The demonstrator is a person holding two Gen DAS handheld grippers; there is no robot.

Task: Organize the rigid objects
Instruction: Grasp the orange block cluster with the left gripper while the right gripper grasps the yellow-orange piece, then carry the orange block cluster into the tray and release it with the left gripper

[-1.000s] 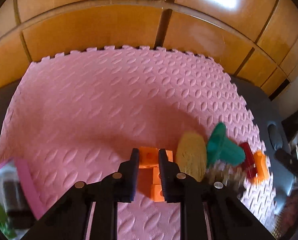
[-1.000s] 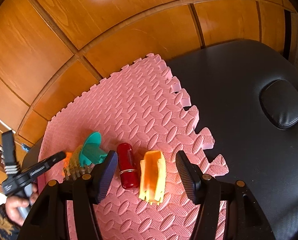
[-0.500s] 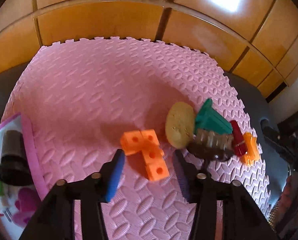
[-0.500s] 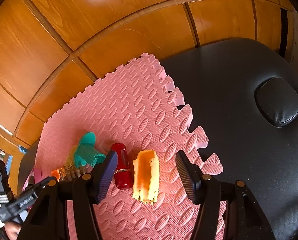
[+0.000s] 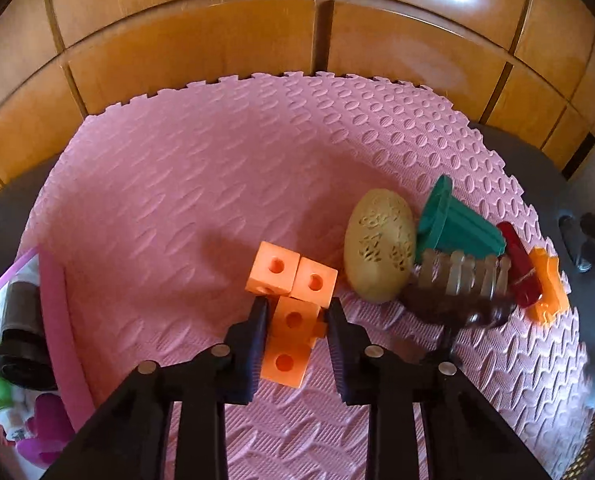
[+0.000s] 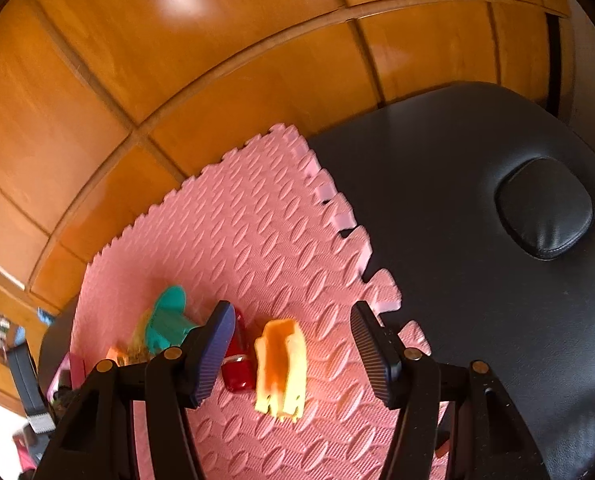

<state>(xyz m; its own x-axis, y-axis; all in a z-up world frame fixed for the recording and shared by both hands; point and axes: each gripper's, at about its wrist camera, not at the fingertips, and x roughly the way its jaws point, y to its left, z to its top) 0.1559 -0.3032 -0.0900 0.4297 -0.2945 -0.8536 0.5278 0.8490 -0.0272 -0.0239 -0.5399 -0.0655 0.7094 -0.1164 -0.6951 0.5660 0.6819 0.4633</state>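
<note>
Left wrist view looks down the left claw (image 5: 296, 322), whose jaws have just been closing around the orange block piece (image 5: 293, 312). They now straddle its near limb, close on either side, but a thin gap seems to remain, so I judge the pads are not yet pressing. Just beyond the tips the piece turns a corner into two more cubes. Ahead and to the right of the claw lie a tan carved egg (image 5: 379, 246), a teal cone (image 5: 459, 226), a small toy fence (image 5: 463, 278), a red piece (image 5: 519, 266) and an orange channel piece (image 5: 547, 286), all packed in a row on the pink foam mat (image 5: 177, 208). To the left of the claw, at the mat's edge, a pink bin (image 5: 55, 320) holds other toys.

The right claw (image 6: 293, 354) hangs spread and empty over the same orange channel piece and red piece.

The risk is in the shape: gripped on one limb only, the bent block piece may swing or twist between the pads when lifted. Its far corner sits near the egg, so a sideways drag could roll the egg and disturb the row.
</note>
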